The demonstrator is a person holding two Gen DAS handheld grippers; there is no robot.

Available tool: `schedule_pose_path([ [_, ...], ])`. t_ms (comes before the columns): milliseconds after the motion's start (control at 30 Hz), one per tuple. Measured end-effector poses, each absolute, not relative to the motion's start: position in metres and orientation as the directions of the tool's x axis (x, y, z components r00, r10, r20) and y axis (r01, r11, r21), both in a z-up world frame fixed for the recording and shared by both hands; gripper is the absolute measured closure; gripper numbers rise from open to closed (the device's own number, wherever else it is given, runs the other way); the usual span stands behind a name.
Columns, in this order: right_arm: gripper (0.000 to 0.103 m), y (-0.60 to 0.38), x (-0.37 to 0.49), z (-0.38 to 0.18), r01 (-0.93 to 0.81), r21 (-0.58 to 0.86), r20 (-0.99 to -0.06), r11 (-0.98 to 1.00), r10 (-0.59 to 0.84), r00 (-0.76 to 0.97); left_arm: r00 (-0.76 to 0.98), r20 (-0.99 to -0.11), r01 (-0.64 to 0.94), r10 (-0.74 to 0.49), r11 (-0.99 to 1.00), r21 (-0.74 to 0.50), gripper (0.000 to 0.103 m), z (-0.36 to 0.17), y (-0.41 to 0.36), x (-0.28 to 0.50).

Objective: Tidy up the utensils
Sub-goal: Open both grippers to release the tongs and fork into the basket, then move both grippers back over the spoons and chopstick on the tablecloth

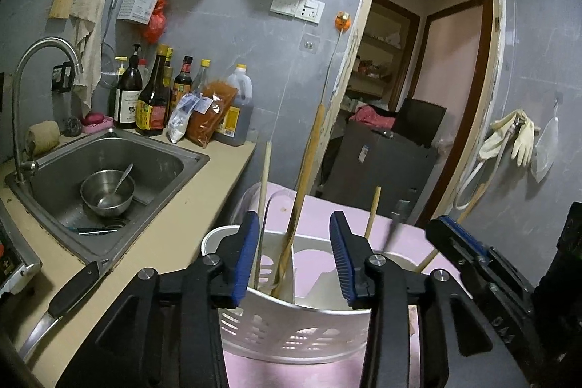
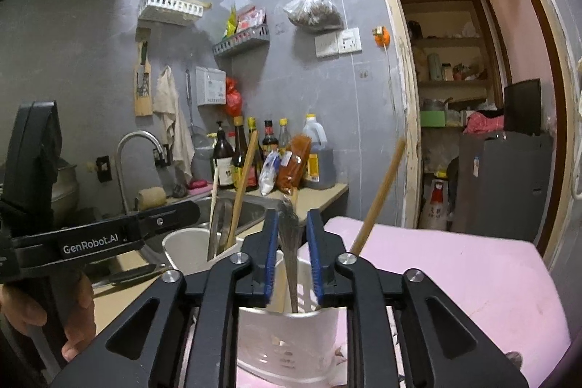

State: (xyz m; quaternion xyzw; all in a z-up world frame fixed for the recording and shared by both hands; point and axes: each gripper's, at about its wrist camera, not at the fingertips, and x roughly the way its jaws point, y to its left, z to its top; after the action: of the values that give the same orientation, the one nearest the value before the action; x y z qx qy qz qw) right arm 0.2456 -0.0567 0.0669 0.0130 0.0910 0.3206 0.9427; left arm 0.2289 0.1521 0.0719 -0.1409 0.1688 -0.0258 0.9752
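right gripper [image 2: 293, 251]: jaws narrowly parted around steel utensil [image 2: 290, 242], contact unclear | utensil: standing in white caddy [image 2: 287, 344]; stiff, slick; grip mid-handle | left gripper [image 1: 294, 259]: jaws wide, empty, over caddy

White slotted caddy [image 1: 291, 333]; pink mat [image 2: 454, 279]; blue pads on black fingers [image 1: 247, 250]; beige bench [image 1: 174, 228]; grey tiled wall [image 1: 232, 35].

Steel sink [image 1: 160, 166] set in beige table [image 1: 182, 224], holding metal bowl [image 1: 107, 193]; curved faucet [image 1: 40, 60] at left. Sauce bottles [image 1: 152, 97] against grey tiled wall [image 1: 236, 35]. Rubber gloves [image 1: 516, 137] hung beside open doorway [image 1: 418, 79].
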Motion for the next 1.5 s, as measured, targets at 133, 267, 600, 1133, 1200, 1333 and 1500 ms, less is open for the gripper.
schedule_pose_path([
  [133, 0.075, -0.07, 0.237, 0.078, -0.591, 0.073, -0.123, 0.804, 0.595, 0.794, 0.949, -0.3, 0.006, -0.095, 0.959, -0.283, 0.058, 0.078, 0.148, 0.221],
  [267, 0.051, -0.089, 0.225, 0.086, -0.565, 0.053, -0.078, 0.823, 0.568, 0.82, 0.96, -0.266, 0.014, -0.089, 0.962, -0.273, 0.046, 0.085, 0.137, 0.21],
  [600, 0.009, -0.157, 0.198, 0.096, -0.491, 0.024, -0.035, 0.871, 0.491, 0.87, 0.969, -0.218, 0.062, -0.117, 0.967, -0.246, 0.018, 0.087, 0.097, 0.193],
  [1133, 0.0, -0.242, 0.192, 0.063, -0.344, -0.032, -0.18, 0.939, 0.333, 0.926, 0.927, -0.299, 0.19, -0.228, 0.97, -0.151, 0.006, 0.056, 0.007, 0.189],
  [1200, 0.0, -0.249, 0.198, 0.058, -0.333, -0.033, -0.219, 0.942, 0.319, 0.922, 0.916, -0.325, 0.203, -0.235, 0.971, -0.128, 0.006, 0.049, -0.005, 0.192],
  [1333, 0.0, -0.26, 0.211, 0.046, -0.318, -0.029, -0.313, 0.948, 0.294, 0.903, 0.884, -0.393, 0.23, -0.252, 0.968, -0.102, 0.006, 0.034, -0.024, 0.199],
  [1500, 0.004, -0.27, 0.23, 0.024, -0.321, -0.011, -0.463, 0.947, 0.28, 0.841, 0.8, -0.528, 0.277, -0.285, 0.956, -0.096, 0.006, 0.014, -0.044, 0.219],
])
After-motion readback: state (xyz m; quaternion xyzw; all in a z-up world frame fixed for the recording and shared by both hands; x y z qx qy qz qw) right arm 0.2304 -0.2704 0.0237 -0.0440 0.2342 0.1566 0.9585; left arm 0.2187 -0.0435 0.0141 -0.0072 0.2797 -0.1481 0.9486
